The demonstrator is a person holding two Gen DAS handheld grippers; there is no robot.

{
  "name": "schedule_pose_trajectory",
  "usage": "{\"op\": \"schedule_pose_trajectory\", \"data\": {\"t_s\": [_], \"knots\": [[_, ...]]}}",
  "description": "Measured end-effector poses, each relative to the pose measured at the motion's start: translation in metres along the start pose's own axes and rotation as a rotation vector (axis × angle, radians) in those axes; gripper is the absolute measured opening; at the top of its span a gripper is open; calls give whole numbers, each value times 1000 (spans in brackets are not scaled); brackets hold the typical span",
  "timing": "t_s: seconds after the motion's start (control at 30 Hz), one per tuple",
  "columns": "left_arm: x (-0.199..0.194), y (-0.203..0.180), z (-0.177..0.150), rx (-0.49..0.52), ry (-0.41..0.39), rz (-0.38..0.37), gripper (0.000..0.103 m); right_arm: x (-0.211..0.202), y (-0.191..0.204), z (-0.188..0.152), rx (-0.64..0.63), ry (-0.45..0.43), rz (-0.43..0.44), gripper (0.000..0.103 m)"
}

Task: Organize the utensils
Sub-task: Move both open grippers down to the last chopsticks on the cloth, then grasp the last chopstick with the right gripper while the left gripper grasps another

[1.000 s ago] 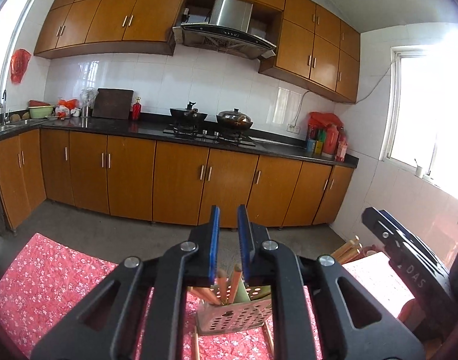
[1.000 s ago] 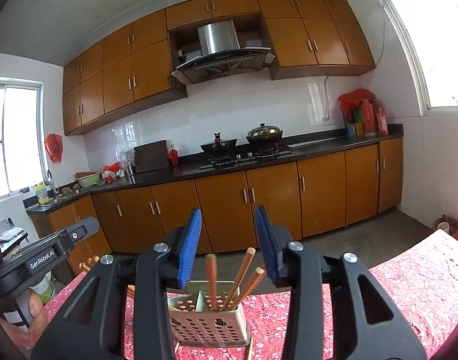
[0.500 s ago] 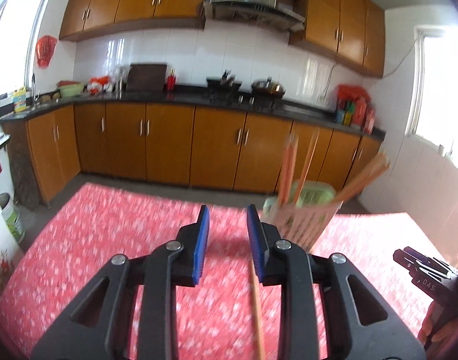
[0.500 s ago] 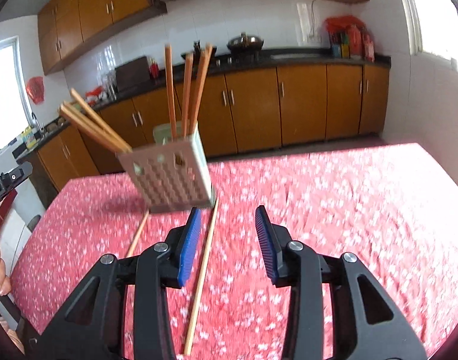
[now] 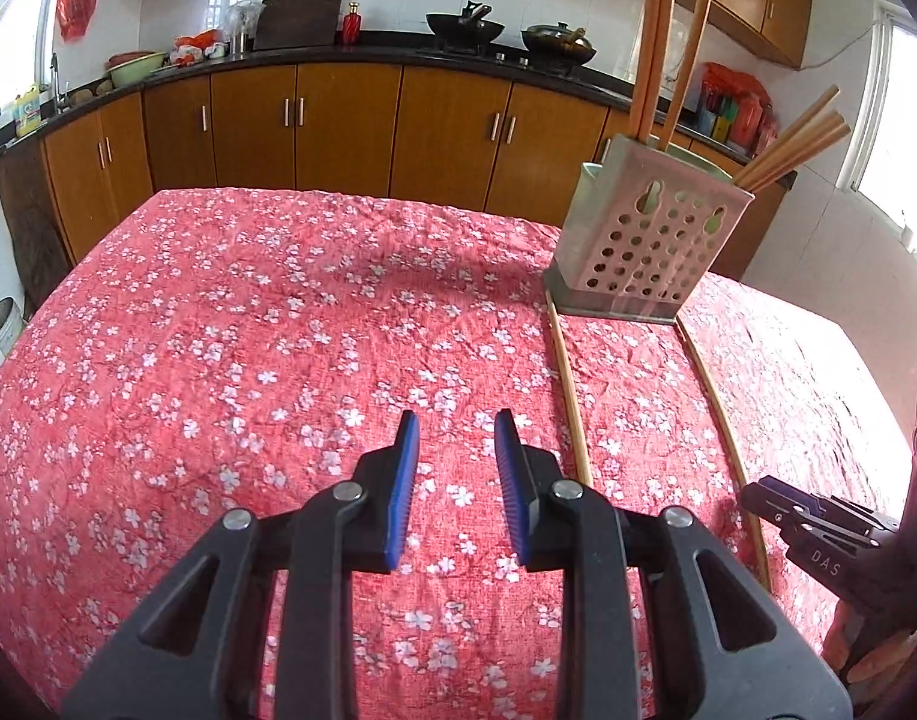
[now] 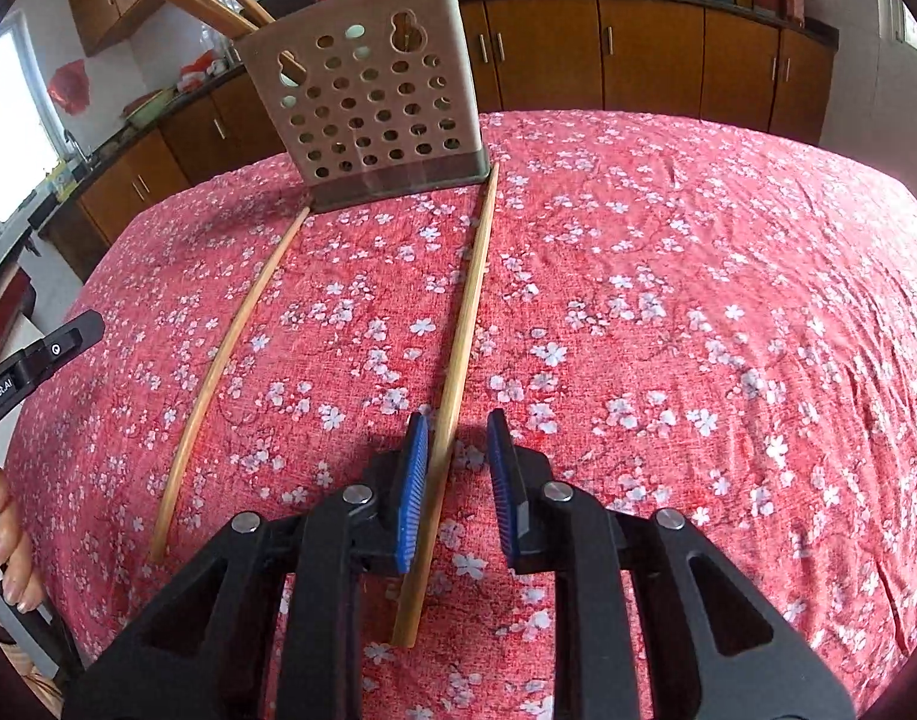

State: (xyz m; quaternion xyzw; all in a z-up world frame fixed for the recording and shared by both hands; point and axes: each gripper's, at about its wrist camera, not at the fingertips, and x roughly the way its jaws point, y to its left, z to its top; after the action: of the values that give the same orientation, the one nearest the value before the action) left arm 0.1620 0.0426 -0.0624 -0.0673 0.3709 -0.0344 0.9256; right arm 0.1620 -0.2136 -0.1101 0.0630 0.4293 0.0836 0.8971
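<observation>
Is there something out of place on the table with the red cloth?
Yes. Two chopsticks lie loose on the red cloth in front of the perforated holder, one to its left, the other between the closing right gripper jaws. The rest stand inside the holder.

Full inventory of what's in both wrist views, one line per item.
loose chopsticks: two, light wood, flat on the tablecloth in front of the holder
utensil holder: one, beige, perforated, far side of table
chopsticks in holder: several, brown, upright or leaning
tablecloth: one, red with white flowers
cabinets: brown, along wall
pots: two, dark, on stove
left gripper: black, blue pads, empty, over cloth
right gripper: jaws closing, right loose chopstick between them
hand: one, left edge
</observation>
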Motion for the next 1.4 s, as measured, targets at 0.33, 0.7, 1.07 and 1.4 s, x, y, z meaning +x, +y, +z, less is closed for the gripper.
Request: {"op": "schedule_pose_trajectory", "data": {"t_s": [0.33,0.7,1.07,1.4], "knots": [[17,-47,-15,117,78,-103,27,-11,-68,5,156,-31,-118,8],[46,-61,-24,181,149,30,8,-18,-71,1,130,-30,-113,8],[68,3,10,91,130,127,14,-1,-70,19,68,-29,-185,8],[70,7,16,81,129,114,18,3,-67,19,30,-52,-219,9]]}}
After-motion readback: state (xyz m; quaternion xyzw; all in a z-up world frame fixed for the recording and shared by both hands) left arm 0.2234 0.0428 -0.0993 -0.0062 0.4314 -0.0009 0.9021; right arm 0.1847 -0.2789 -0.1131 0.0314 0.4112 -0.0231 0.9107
